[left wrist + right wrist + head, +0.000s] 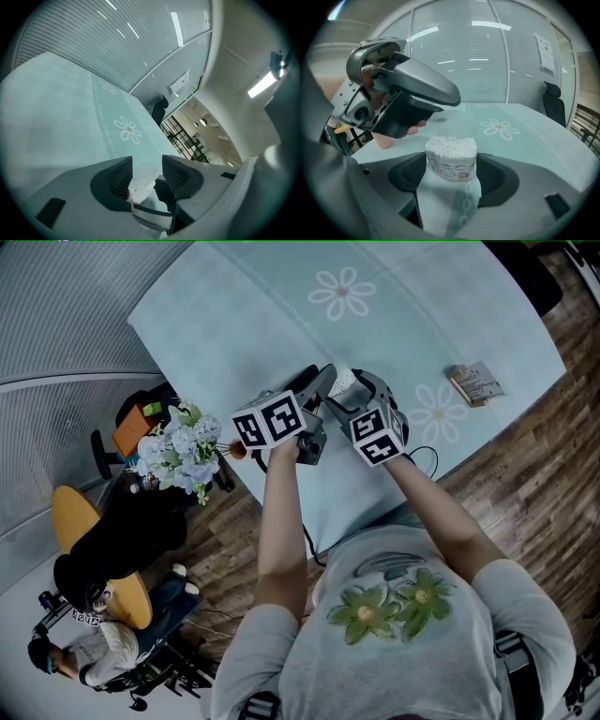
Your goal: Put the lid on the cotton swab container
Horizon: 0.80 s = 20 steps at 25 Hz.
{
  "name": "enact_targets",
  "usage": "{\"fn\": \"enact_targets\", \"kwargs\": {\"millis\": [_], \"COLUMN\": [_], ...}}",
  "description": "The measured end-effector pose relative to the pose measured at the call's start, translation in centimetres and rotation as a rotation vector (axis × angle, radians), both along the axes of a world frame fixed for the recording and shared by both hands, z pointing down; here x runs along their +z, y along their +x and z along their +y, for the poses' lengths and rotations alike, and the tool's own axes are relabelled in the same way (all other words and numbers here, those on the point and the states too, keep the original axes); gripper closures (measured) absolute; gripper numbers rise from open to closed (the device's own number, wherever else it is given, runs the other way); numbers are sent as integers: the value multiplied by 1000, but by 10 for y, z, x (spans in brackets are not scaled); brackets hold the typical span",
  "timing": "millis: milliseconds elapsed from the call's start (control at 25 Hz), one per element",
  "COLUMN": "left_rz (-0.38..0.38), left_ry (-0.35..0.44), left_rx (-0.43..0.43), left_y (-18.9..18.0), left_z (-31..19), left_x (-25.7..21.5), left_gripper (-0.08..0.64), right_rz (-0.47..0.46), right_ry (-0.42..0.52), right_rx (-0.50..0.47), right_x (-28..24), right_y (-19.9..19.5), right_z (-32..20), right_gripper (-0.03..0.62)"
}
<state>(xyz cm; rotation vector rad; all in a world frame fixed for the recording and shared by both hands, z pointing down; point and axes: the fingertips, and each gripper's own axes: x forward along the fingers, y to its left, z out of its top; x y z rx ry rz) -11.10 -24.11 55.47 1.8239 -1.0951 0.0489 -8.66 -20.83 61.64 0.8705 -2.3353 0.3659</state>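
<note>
The cotton swab container [451, 161] is a small round tub with no lid, white swab tips packed at its top. My right gripper [451, 174] is shut on its sides. In the head view the container [343, 383] sits between both grippers above the pale blue table [234, 324], with the right gripper [359, 393] to its right and the left gripper [325, 382] to its left. In the left gripper view a clear, pale lid [140, 169] fills the gap of my left gripper [145, 177], which is shut on it just above the swab tips [140, 193].
A small printed packet [475, 382] lies far right on the table. A bunch of pale flowers [183, 451] stands off the table's near-left edge. A person sits on a yellow chair [80, 521] at the lower left, on wooden floor.
</note>
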Motion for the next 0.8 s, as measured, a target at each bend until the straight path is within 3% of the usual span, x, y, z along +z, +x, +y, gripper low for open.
{"fn": "enact_targets", "kwargs": {"millis": [800], "left_rz": [-142], "left_ry": [-2], "left_rx": [96], "left_y": [13], "left_z": [13], "left_x": [2], "left_gripper": [373], "right_rz": [6], "right_ry": [0], "right_rx": [-4], "right_x": [1], "right_y": [0], "right_z": [1], "right_gripper": [250]}}
